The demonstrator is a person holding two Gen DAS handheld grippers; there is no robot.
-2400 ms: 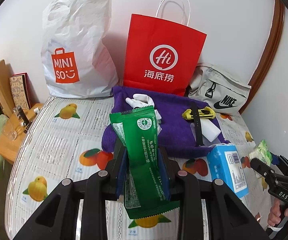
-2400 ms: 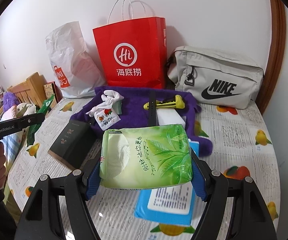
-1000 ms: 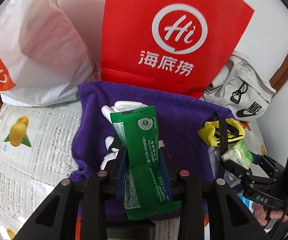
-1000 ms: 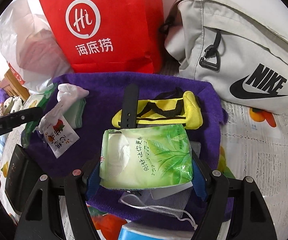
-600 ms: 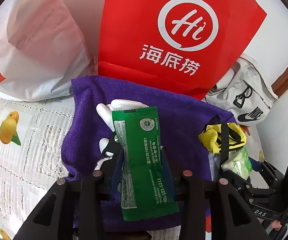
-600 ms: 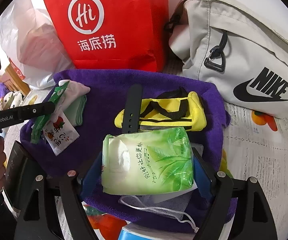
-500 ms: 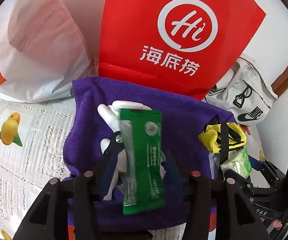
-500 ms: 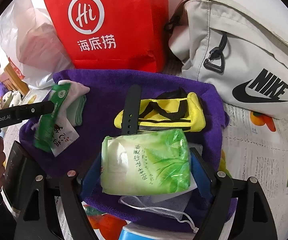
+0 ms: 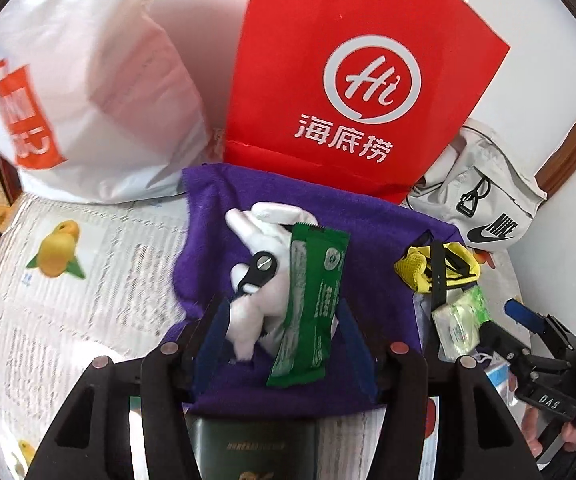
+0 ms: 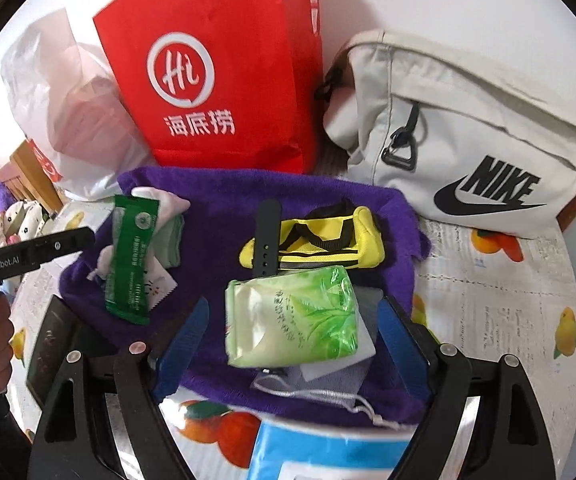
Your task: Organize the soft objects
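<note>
A green sachet (image 9: 308,308) lies on the purple towel (image 9: 216,200), partly over a white glove (image 9: 264,220). My left gripper (image 9: 284,320) hangs just above it with its jaws opening, and the pads stand clear of the sachet on both sides. A light-green tissue pack (image 10: 292,316) rests on the same towel (image 10: 216,196), below a yellow pouch (image 10: 328,236). Around it my right gripper (image 10: 292,320) has its jaws opening, with gaps between the pads and the pack. The sachet (image 10: 132,260) also shows in the right wrist view, beside the left gripper's black body (image 10: 32,252).
A red paper bag (image 9: 348,80), a white plastic bag (image 9: 88,80) and a grey Nike bag (image 10: 468,140) stand behind the towel. A black strap (image 10: 268,236) and a mesh pouch (image 10: 320,392) lie on it. A blue tissue pack (image 10: 328,456) and a dark booklet (image 9: 248,448) lie in front.
Both grippers have let go: the green sachet and the tissue pack dropped from the pads onto the purple towel. The jaws widened and both grippers drew up and back a little.
</note>
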